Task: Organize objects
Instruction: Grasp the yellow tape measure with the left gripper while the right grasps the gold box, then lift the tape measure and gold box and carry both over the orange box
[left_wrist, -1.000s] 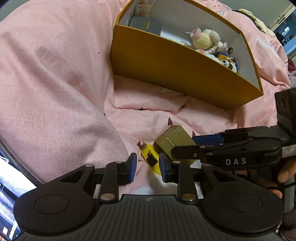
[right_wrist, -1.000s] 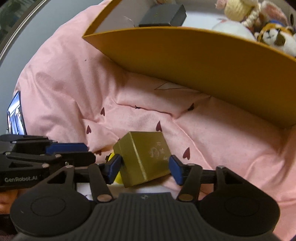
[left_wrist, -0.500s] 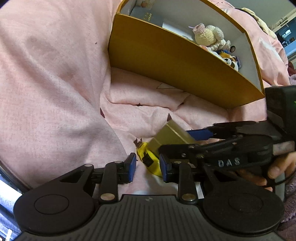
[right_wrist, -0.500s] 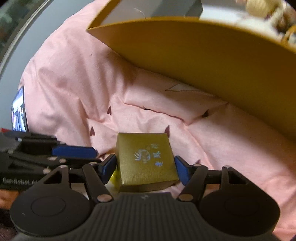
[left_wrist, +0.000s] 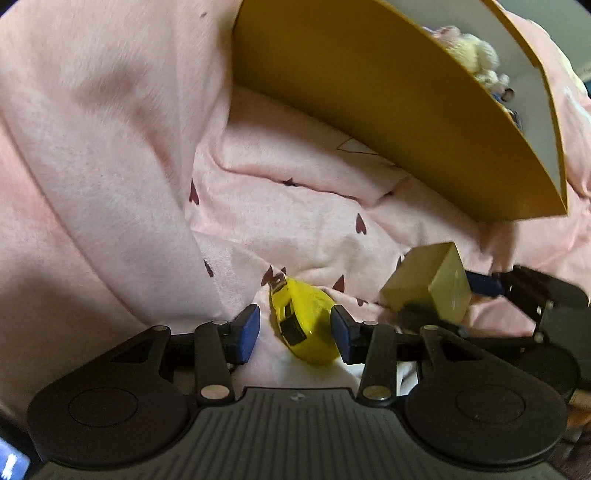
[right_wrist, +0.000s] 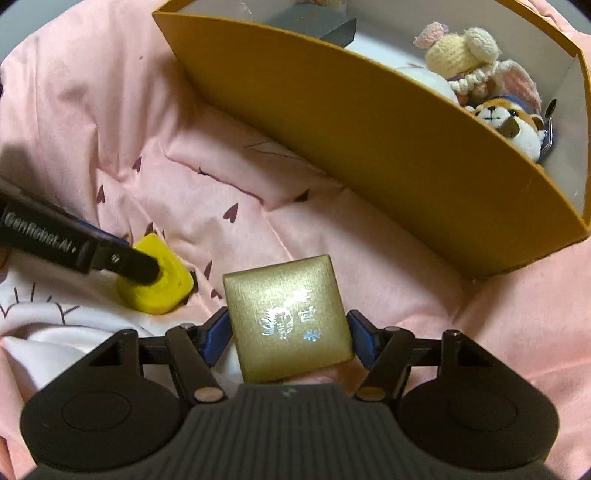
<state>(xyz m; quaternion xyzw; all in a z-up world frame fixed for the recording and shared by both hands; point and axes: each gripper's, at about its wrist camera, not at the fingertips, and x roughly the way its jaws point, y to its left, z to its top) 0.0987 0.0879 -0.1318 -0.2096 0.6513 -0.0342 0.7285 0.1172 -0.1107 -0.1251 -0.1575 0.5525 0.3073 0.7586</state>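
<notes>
My right gripper (right_wrist: 288, 334) clamps the gold box (right_wrist: 290, 317), lifted off the pink bedding (right_wrist: 110, 110) near the orange bin (right_wrist: 369, 129). Its camera alone shows the plush toys (right_wrist: 480, 74) inside. My left gripper (left_wrist: 295, 328) stands open around the yellow tape measure (left_wrist: 304, 321), right pad touching.

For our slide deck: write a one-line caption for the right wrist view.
Right gripper shut on a gold gift box before the orange storage box of plush toys.
</notes>
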